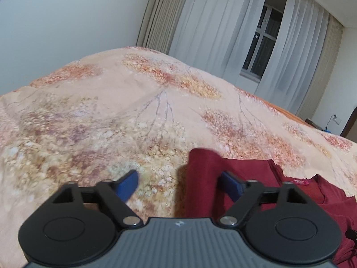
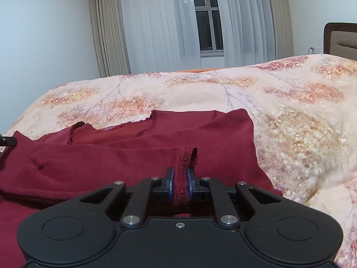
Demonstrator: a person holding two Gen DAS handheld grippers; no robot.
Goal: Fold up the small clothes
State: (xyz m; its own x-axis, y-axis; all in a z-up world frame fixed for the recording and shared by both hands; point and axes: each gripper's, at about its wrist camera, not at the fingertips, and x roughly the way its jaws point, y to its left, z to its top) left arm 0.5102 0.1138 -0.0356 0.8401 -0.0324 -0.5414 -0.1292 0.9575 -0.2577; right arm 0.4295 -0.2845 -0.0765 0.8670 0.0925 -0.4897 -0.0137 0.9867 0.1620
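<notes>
A dark red long-sleeved top (image 2: 138,154) lies on the floral bedspread (image 2: 290,111), neckline and label toward the far side. My right gripper (image 2: 180,178) is shut on the hemmed cuff of a sleeve (image 2: 186,156), which lies folded across the body of the top. In the left wrist view my left gripper (image 1: 178,182) is open, its blue pads wide apart. A raised fold of the red top (image 1: 202,178) stands between the fingers, close to the right pad (image 1: 231,185). The rest of the top (image 1: 301,192) spreads to the right.
The bedspread (image 1: 111,116) covers the whole bed. White curtains and a window (image 2: 207,17) stand behind the bed. A headboard (image 2: 341,38) is at the right. A wall socket with a plug (image 1: 335,119) sits by the bed's far corner.
</notes>
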